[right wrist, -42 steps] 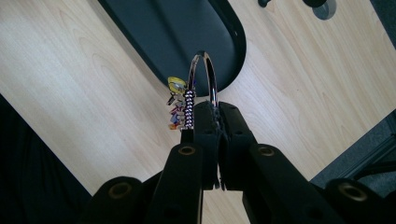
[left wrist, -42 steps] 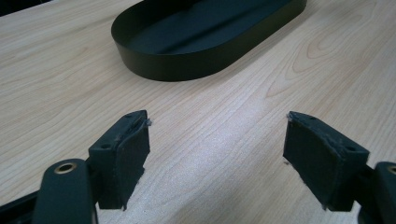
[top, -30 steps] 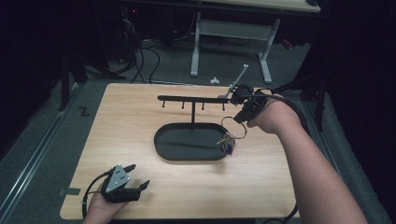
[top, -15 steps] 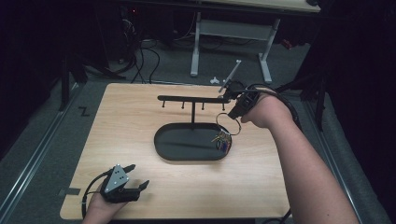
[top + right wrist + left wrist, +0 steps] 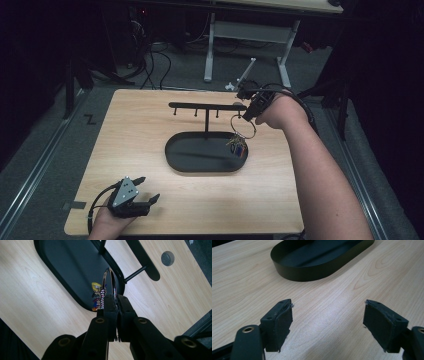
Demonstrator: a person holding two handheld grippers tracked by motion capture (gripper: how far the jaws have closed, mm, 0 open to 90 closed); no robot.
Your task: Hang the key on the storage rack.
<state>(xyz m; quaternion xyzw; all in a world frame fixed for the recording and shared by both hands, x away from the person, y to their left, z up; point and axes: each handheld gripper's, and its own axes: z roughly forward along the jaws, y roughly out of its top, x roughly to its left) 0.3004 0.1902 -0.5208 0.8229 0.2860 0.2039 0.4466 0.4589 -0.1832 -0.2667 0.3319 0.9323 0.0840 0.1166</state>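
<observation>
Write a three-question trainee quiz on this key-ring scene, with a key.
1. True or false: the left gripper is clamped on the black tray.
2. What does the right gripper pinch? A) key ring B) hook bar C) cable
3. Fill in: the keys dangle over the tray's ____ end in the high view.

Key:
1. False; its jaws stand open over bare table, short of the tray.
2. A; the key ring sits between its pads.
3. Right, below the end of the hook bar.

black two-jaw grippers, brass-ringed screw holes; grey three-cornered plate on left gripper (image 5: 145,195); trailing black cable
</observation>
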